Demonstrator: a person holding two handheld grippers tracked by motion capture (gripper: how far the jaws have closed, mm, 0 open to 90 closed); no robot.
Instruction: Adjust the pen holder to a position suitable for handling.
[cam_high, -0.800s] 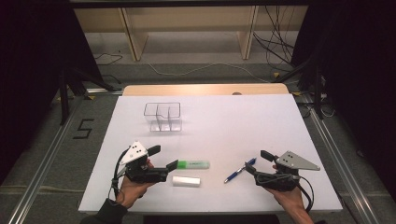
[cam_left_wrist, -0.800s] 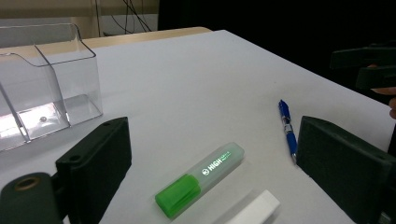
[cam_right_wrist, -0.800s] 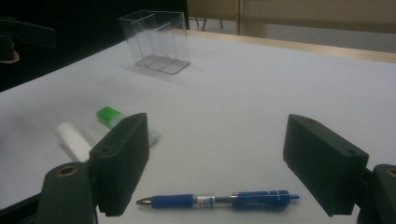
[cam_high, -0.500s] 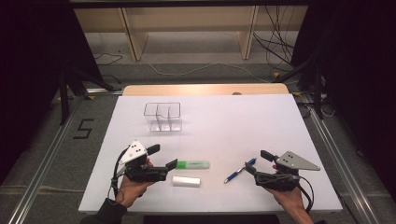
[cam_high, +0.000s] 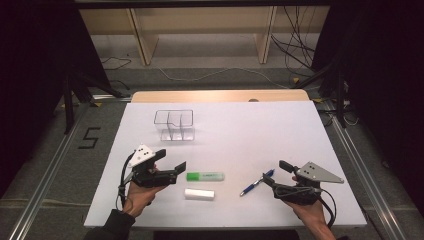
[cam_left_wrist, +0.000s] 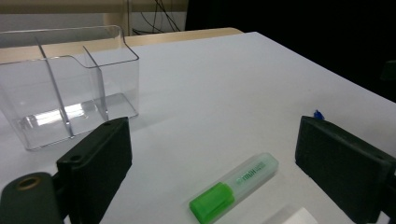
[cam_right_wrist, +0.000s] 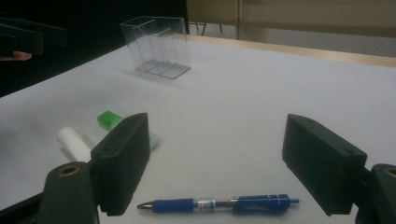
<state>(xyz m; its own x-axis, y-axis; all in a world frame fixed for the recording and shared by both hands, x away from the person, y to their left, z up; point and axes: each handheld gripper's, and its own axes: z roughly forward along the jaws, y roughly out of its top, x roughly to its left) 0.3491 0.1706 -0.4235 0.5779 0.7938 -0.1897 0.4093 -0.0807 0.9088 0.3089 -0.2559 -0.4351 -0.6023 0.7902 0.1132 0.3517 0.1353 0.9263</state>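
Both grippers are wide open and empty. The highlighter (cam_left_wrist: 236, 189) lies between the left gripper (cam_high: 171, 170) jaws, slightly ahead; the pen (cam_right_wrist: 219, 204) sits between the right gripper (cam_high: 274, 176) jaws. I'd lower straight, centre each barrel, then squeeze. Probably bound for the organizer (cam_high: 174, 125).

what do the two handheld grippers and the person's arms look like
Both grippers, left gripper and right gripper, are black with two flat rectangular black jaws. Each carries a grey three-cornered plate with dark dots on top and trails a black cable. The left forearm wears a dark sleeve.
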